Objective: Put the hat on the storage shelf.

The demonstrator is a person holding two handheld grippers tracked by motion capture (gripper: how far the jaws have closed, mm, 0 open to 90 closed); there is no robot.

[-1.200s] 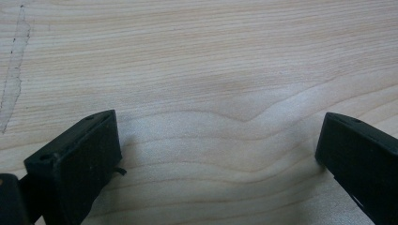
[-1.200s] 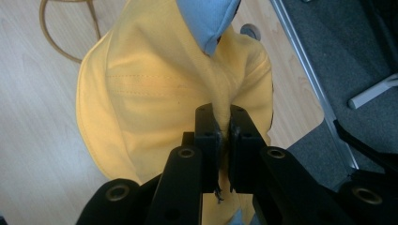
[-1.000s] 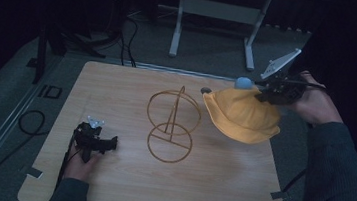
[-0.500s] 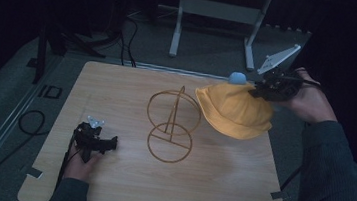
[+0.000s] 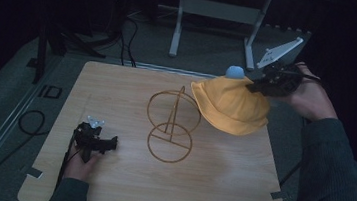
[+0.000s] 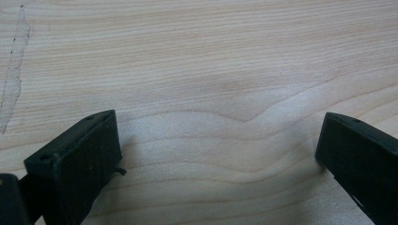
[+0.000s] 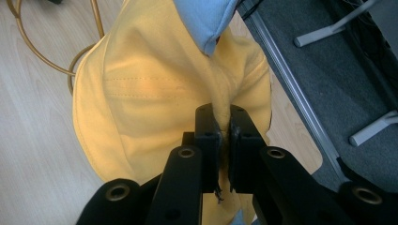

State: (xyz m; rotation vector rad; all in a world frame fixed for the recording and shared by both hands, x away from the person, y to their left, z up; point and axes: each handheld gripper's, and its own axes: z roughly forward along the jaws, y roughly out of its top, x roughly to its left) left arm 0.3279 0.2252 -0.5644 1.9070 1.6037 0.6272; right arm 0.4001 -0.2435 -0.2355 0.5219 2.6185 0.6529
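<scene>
A yellow bucket hat (image 5: pixel 231 106) with a light blue part at its top (image 5: pixel 234 72) hangs in the air over the table's right side. My right gripper (image 5: pixel 261 86) is shut on its cloth; in the right gripper view the jaws pinch a fold of the yellow hat (image 7: pixel 155 89) at my right gripper (image 7: pixel 224 123). A gold wire stand (image 5: pixel 171 122) of rings on a post sits mid-table, just left of the hat. My left gripper (image 5: pixel 104 144) rests on the wooden table (image 5: pixel 218 185) at the front left, open; my left gripper (image 6: pixel 218 140) has bare wood between its jaws.
The table's right edge and the grey floor (image 7: pixel 328 70) lie close beside the hat. A metal frame's legs (image 5: pixel 215 19) stand beyond the far edge. A black cable (image 5: pixel 28 120) loops on the floor at the left.
My right gripper has carried the hat up and slightly toward the far right, so it hangs higher beside the wire stand. My left gripper has stayed put.
</scene>
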